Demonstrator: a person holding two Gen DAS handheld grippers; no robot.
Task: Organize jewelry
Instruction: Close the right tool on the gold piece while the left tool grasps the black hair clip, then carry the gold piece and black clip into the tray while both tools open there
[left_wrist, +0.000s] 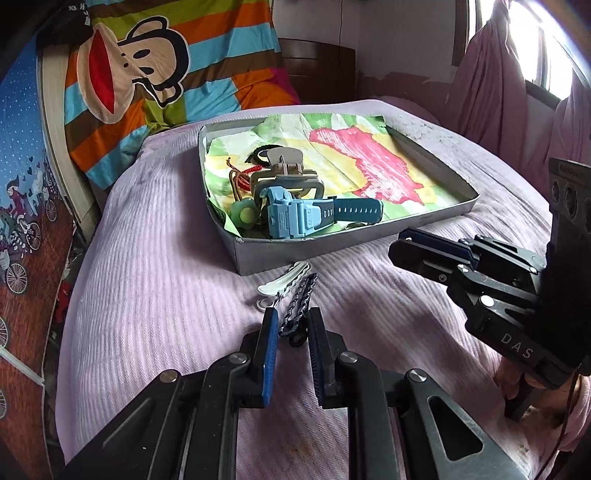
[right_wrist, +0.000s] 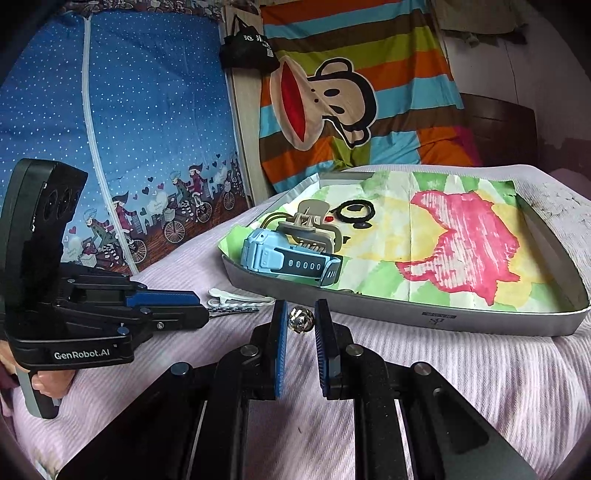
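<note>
A grey tray (left_wrist: 332, 245) lined with painted paper sits on the lilac bed cover. It holds a blue watch (left_wrist: 314, 214), a beige hair claw (left_wrist: 286, 177), a green piece (left_wrist: 243, 214), a red cord and a black ring. In front of it lie white hair clips (left_wrist: 284, 282) and a dark braided bracelet (left_wrist: 301, 302). My left gripper (left_wrist: 291, 321) is open around the bracelet's near end. My right gripper (right_wrist: 299, 314) is open around a small silver bead (right_wrist: 301, 320) on the cover beside the tray (right_wrist: 443, 317). The watch (right_wrist: 284, 258) and clips (right_wrist: 236, 297) show there too.
A striped monkey-print blanket (left_wrist: 147, 74) is piled behind the tray. A blue dotted fabric wardrobe (right_wrist: 110, 129) stands to the left. A pink curtain (left_wrist: 498, 92) hangs at a bright window on the right. A dark headboard (left_wrist: 317, 62) is at the back.
</note>
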